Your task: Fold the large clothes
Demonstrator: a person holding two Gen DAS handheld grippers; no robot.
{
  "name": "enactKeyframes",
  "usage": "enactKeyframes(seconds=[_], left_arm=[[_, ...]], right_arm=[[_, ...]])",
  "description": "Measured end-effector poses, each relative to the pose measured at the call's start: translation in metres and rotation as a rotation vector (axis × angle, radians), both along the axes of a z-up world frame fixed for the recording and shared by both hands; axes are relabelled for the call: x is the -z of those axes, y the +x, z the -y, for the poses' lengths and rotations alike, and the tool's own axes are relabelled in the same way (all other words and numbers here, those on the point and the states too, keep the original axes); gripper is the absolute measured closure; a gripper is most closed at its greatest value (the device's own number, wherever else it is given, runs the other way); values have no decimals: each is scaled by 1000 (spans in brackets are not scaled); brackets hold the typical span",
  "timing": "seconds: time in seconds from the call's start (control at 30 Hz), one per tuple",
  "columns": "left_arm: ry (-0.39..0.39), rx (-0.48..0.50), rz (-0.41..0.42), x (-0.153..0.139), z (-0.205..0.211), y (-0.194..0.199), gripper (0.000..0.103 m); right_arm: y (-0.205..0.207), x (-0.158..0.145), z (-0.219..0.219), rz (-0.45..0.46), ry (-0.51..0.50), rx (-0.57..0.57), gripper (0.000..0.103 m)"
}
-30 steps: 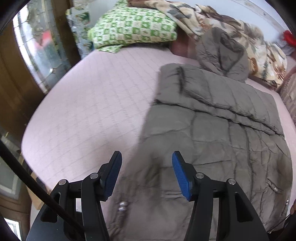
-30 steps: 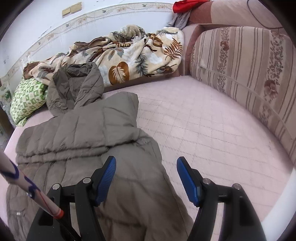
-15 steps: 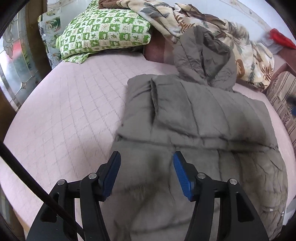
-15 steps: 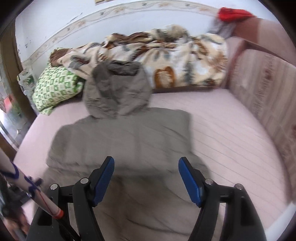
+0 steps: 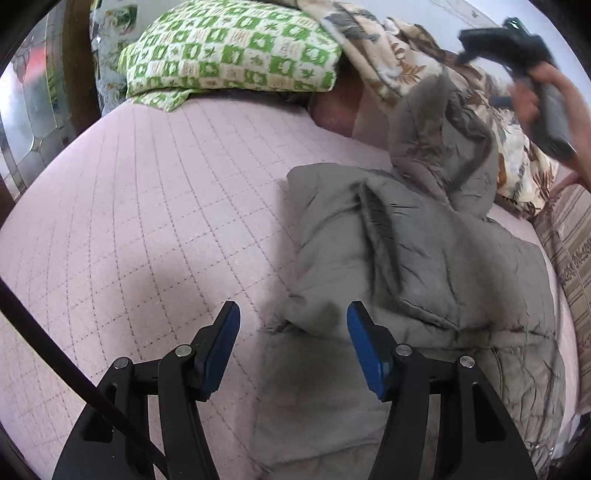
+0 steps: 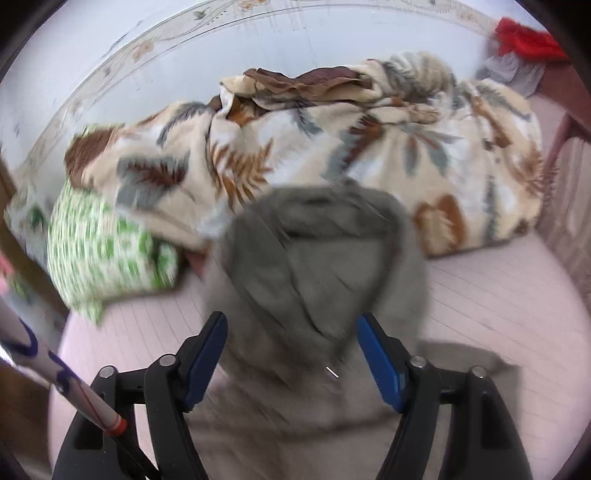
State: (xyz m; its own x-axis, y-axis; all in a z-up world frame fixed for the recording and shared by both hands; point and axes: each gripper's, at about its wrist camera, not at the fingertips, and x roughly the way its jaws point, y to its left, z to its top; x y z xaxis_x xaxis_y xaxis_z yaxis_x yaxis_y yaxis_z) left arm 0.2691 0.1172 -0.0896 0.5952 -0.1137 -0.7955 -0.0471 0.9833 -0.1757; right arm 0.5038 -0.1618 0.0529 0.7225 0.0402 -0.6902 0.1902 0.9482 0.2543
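Observation:
A grey quilted hooded jacket (image 5: 424, 266) lies on the pink bed, its sleeves folded across the body. Its hood (image 5: 443, 136) leans up against the bedding at the head of the bed; the hood also shows in the right wrist view (image 6: 317, 258), blurred. My left gripper (image 5: 291, 332) is open and empty, just above the jacket's left shoulder edge. My right gripper (image 6: 290, 343) is open and empty, hovering close over the hood. In the left wrist view the right gripper's body shows at the top right, held in a hand (image 5: 554, 92).
A pink quilted mattress cover (image 5: 147, 206) spreads to the left. A green checked pillow (image 5: 229, 48) and a leaf-print blanket (image 6: 332, 140) are piled at the head. A striped sofa back (image 5: 569, 236) runs along the right. Red cloth (image 6: 524, 33) lies at the far right corner.
Both grippers have moved up the jacket toward the head of the bed. The left one shifted to the jacket's left shoulder edge; the right one swung over the hood. Both stayed open.

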Motion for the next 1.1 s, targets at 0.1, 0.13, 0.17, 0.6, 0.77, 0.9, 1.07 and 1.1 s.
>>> enactKeyframes(seconds=[0.1,0.13,0.17,0.6,0.77,0.9,1.07,1.1], left_arm=[[-55,1,-50,9,-7,6,43],[-75,0,-60,11,-9,7,43],[-88,-2,-65,13,-10,7,43],[-98,-22,-80,14,-15,9,43],[-97,-39,-74,10,-18,4,43],[-92,-56,-62,6,-23,-4,43],[-84,-70,-49,1,-30,-13,43],[-81,-74,-48,1,-32,-13,43]], right_arm=[[44,-4,-12,22,-1,49,17],[54,-3,-14,21,0,61,16],[67,0,-16,13,3,76,16],[59,21,-6,-47,-7,50,93],[-24,-9,-12,-21,-40,-49,95],[-109,-19,-20,-17,-52,-122,95],[-212,16,-25,-71,0,-168,95],[-228,35,-26,-98,17,-164,95]])
